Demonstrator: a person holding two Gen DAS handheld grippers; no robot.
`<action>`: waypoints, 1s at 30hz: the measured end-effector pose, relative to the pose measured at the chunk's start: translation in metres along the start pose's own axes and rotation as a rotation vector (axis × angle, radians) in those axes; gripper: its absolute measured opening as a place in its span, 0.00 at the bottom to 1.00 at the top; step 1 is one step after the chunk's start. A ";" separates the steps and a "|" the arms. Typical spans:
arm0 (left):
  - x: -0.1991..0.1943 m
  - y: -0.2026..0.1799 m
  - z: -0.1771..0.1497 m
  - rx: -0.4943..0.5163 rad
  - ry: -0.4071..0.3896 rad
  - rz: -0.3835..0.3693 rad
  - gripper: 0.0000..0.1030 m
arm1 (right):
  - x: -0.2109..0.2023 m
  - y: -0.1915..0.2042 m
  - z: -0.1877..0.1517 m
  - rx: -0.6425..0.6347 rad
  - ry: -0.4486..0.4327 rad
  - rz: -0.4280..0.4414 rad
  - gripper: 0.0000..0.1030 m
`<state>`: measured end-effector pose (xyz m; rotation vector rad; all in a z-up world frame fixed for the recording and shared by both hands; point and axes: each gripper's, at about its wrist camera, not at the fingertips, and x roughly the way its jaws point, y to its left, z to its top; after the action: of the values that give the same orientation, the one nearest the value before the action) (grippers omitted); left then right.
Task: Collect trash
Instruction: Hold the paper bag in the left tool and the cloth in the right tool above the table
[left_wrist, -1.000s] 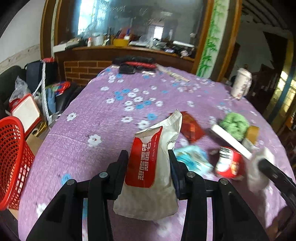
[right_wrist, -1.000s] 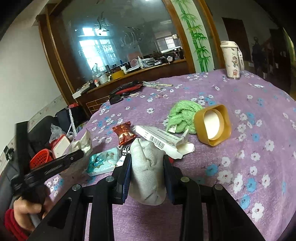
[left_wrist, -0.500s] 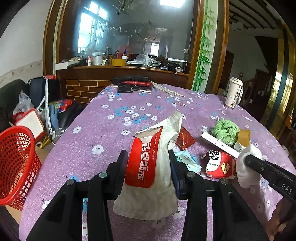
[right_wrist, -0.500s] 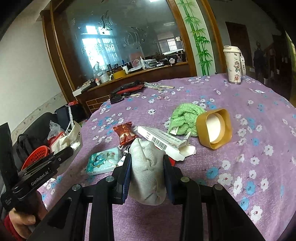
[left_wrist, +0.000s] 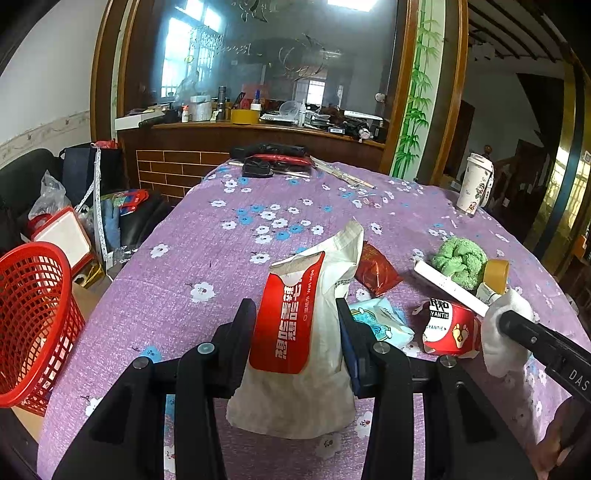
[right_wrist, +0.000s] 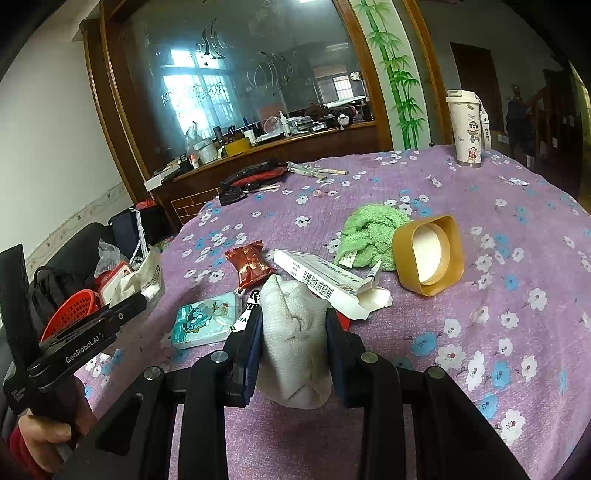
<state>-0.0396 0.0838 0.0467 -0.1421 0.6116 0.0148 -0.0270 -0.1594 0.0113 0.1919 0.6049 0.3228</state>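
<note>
— What's in hand?
— The left gripper (left_wrist: 297, 332) is clamped on a red-and-white wet-wipe pouch (left_wrist: 299, 332); the right gripper (right_wrist: 293, 343) pinches a crumpled white cloth wad (right_wrist: 295, 332). Both are held above the purple flowered tablecloth (left_wrist: 207, 258).
— And left?
— Neither has reached the red mesh basket (left_wrist: 33, 314) beside the table. A red snack wrapper (right_wrist: 251, 264), a teal tissue pack (right_wrist: 207, 323) and a white carton (right_wrist: 325, 280) lie uncollected.
</note>
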 end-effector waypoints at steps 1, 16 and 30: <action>0.000 0.000 0.000 -0.002 0.000 -0.001 0.40 | 0.000 0.000 0.000 -0.001 0.001 -0.001 0.34; -0.001 -0.001 0.001 -0.002 -0.002 0.007 0.40 | 0.000 0.000 0.000 0.001 0.000 -0.001 0.34; -0.001 -0.001 0.001 -0.001 -0.004 0.008 0.40 | 0.000 -0.003 -0.001 0.015 -0.003 0.002 0.34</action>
<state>-0.0399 0.0831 0.0484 -0.1406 0.6082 0.0230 -0.0269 -0.1621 0.0097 0.2075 0.6041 0.3195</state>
